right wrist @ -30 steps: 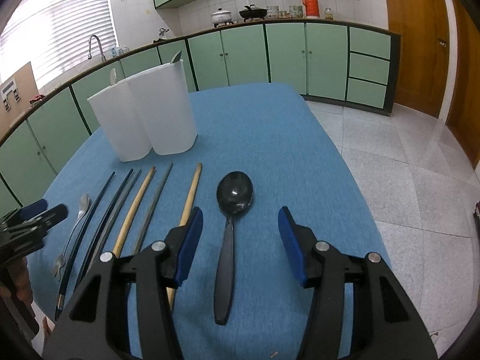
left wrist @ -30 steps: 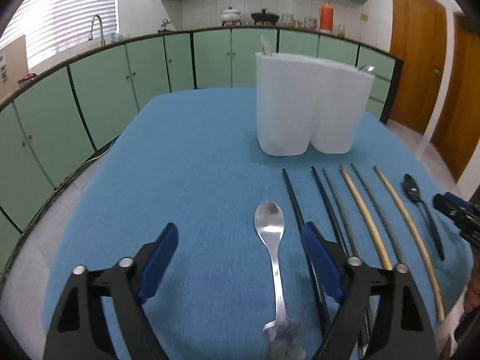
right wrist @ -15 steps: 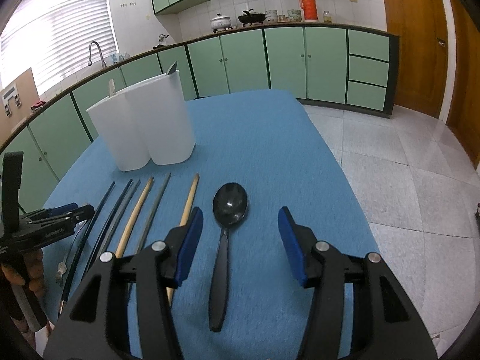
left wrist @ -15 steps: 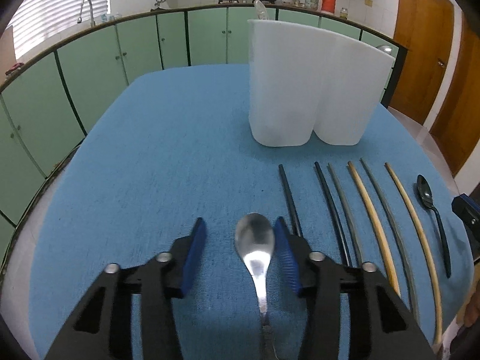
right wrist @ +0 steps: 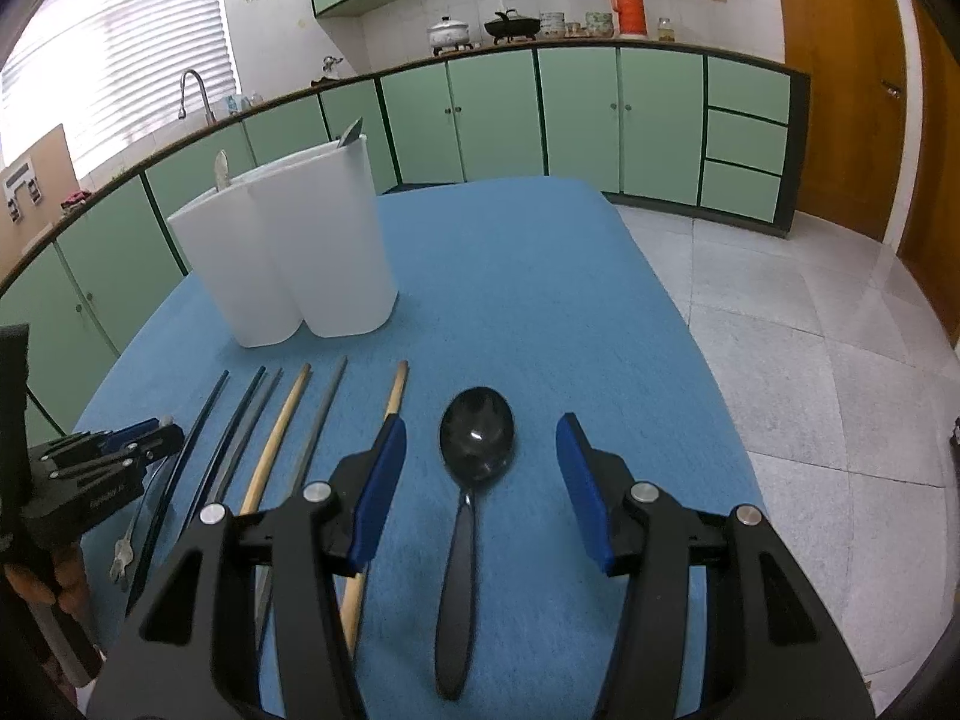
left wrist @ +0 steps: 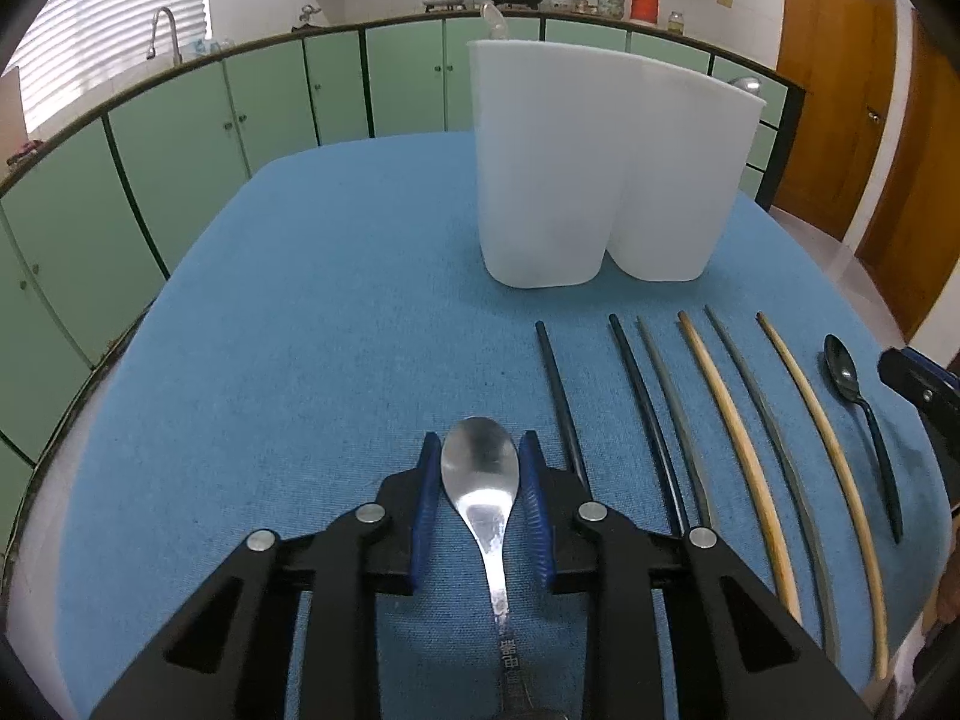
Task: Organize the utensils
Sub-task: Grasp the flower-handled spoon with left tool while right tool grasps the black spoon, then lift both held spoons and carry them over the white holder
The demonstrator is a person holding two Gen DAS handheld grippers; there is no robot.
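Note:
My left gripper (left wrist: pixel 480 480) is shut on a silver spoon (left wrist: pixel 480 474), its blue pads against the bowl's sides, just above the blue table (left wrist: pixel 300 330). My right gripper (right wrist: pixel 477 480) is open and hovers over a black spoon (right wrist: pixel 474 450) that lies between its fingers. Several chopsticks, black (left wrist: pixel 558 384), grey (left wrist: pixel 666 384) and wooden (left wrist: pixel 720 396), lie in a row between the spoons. A white two-compartment holder (left wrist: pixel 600 168) stands behind them, with utensil tips showing above its rim. In the right wrist view the holder (right wrist: pixel 300 252) stands at the far left.
The table's right edge drops to a tiled floor (right wrist: pixel 810 330). Green cabinets (left wrist: pixel 240 120) ring the room. The left gripper body shows at the left of the right wrist view (right wrist: pixel 90 480).
My left gripper has closed from wide open onto the silver spoon and moved forward toward the holder. My right gripper has stayed open over the black spoon, shifting slightly.

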